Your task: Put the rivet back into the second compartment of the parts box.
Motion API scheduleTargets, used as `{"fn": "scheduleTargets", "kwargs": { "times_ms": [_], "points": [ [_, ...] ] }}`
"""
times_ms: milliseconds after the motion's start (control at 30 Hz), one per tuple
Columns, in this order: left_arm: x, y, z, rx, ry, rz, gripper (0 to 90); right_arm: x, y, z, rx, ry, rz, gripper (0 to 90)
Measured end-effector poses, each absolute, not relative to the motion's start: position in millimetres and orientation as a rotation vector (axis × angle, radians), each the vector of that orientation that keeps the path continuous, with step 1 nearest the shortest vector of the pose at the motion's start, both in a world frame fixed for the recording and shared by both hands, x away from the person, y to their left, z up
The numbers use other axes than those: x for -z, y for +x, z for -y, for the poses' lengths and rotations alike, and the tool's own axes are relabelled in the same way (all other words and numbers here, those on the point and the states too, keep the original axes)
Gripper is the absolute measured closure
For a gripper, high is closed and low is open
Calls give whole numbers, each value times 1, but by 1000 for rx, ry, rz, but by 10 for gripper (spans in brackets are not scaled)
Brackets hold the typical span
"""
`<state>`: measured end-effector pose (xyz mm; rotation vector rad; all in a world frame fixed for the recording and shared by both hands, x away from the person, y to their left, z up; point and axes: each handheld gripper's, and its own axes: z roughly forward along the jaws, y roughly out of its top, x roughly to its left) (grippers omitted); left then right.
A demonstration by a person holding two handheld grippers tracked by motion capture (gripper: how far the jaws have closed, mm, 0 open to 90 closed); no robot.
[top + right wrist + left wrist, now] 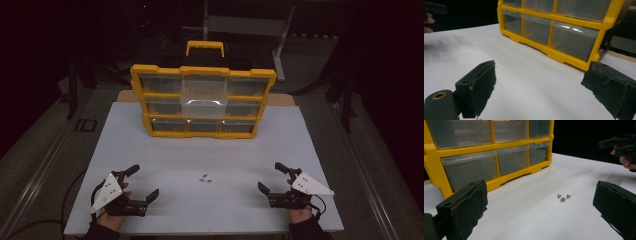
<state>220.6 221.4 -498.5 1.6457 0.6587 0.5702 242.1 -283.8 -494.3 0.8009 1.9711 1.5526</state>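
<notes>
3 screws (204, 178) loose on white table (210, 150), between left gripper (141, 181) and right gripper (272, 176); both spread wide, grasping nothing.

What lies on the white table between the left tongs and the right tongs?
Three small silver screws lie between the left tongs and right tongs, seen in the high view.

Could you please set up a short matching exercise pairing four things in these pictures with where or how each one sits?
Things:
1. Yellow plastic organiser with clear drawers
2. Clear plastic drawer in the top row's middle
3. Small silver metal screws
4. Left gripper

States:
A. Lying loose on the white table, between both grippers
B. Open, fingers spread apart
C. Pulled out towards the person
D. Standing upright at the table's far side

Pairs: 1-D, 2-C, 3-A, 4-B
</notes>
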Motion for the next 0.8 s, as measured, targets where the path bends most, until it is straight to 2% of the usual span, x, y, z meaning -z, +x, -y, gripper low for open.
{"fn": "scheduleTargets", "kwargs": {
  "times_ms": [800],
  "points": [
    [493,215,-222,-529,1631,-625,7,494,240,286,-1570,793,-1953,90]
  ]
}}
